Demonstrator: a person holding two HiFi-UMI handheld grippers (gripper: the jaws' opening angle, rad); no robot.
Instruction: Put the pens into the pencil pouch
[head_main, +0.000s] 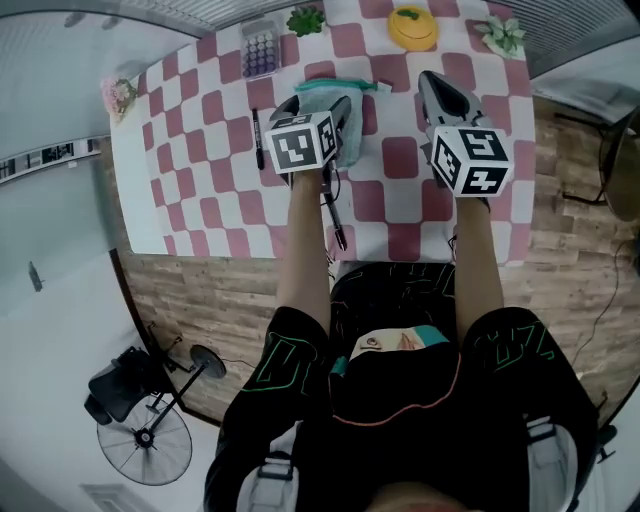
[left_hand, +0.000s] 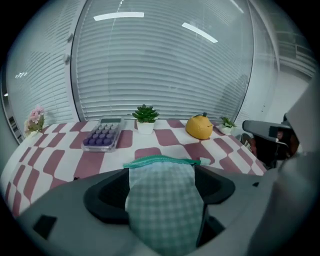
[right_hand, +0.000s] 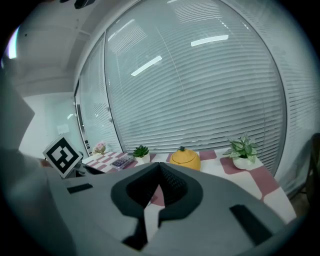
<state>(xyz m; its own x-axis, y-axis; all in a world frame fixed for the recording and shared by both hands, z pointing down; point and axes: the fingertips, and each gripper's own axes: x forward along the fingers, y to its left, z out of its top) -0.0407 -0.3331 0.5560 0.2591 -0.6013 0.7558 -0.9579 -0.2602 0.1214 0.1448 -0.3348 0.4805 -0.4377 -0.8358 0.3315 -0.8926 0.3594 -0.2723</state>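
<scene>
- Your left tongs (left_hand: 162, 175) stand wide apart and tilt down toward the tabletop (head_main: 200, 190), with one jaw on each side of the pouch (left_hand: 162, 210); the pads do not look pressed on the cloth
- Your right tongs (right_hand: 160, 167) are closed tight with nothing between the jaws, and you hold them over the tabletop to the right of the pouch, apart from it
- The pouch is green-checked cloth with a teal zip edge at its far end; it lies flat near the middle of the pink-and-white checked tabletop, and in your head view the left tongs cover much of it
- Whether the zip is open cannot be told from any view
- One black pen (head_main: 257, 138) lies on the tabletop just to the left of your left tongs, outside the pouch, its length running away from you
- A second pen (head_main: 336, 215) lies nearer you, close to the tabletop's near edge and partly under your left forearm, also outside the pouch
- Along the far edge, from your left, stand pink flowers (head_main: 118, 95), a calculator (left_hand: 103, 135), a small plant (left_hand: 145, 117), a yellow pot (left_hand: 200, 126) and a leafy plant (right_hand: 242, 152)
- Closed blinds (left_hand: 165, 70) hang behind the tabletop, and a fan (head_main: 150, 430) stands on the floor to your left
</scene>
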